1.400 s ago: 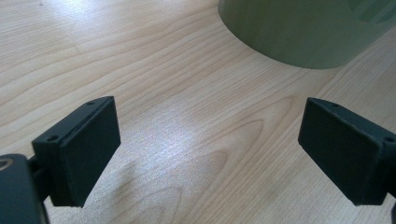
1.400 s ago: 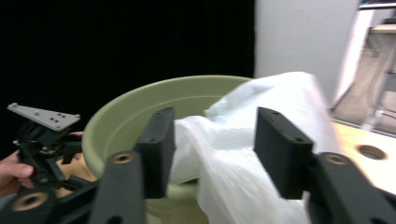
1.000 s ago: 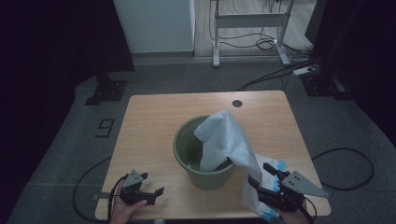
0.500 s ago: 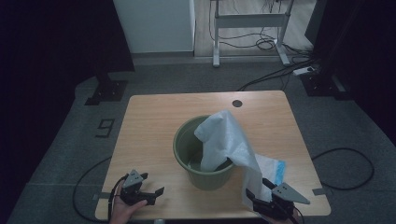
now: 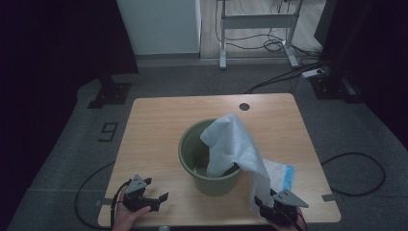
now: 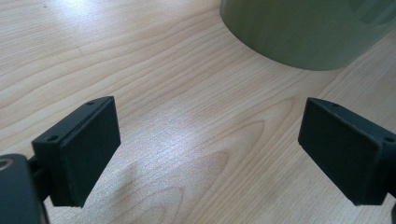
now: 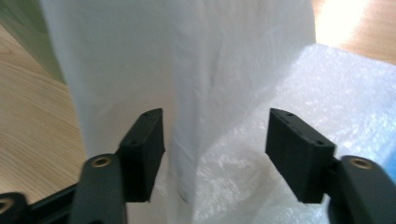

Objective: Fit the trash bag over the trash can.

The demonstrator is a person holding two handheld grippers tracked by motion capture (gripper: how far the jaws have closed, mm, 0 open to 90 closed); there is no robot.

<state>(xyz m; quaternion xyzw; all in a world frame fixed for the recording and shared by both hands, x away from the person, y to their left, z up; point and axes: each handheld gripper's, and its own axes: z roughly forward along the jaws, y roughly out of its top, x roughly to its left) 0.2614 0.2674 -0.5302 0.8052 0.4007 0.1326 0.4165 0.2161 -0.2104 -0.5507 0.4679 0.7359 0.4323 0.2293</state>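
A green bucket (image 5: 210, 161) stands in the middle of the wooden table (image 5: 159, 125). A white bag (image 5: 235, 144) is draped over its rim and hangs down to the table at the front right. My right gripper (image 5: 262, 204) sits low at the bag's hanging end. In the right gripper view a fold of the white bag (image 7: 187, 70) lies between the jaws of the right gripper (image 7: 215, 140). They have just been closing, but the pads stand apart from it. My left gripper (image 5: 158, 189) rests open at the front left. In its own view the left gripper (image 6: 208, 149) has bare wood between its jaws.
A clear bubble-wrap packet (image 5: 279, 173) with a blue edge lies on the table under the bag's end, also as bubble wrap (image 7: 336, 88) past the right jaw. The bucket wall (image 6: 303, 32) is just beyond the left gripper. The table's front edge is close to both hands.
The right gripper has sunk toward the table at the bag's lower end, and its jaws stand narrower than half a second ago. The left gripper has kept still.
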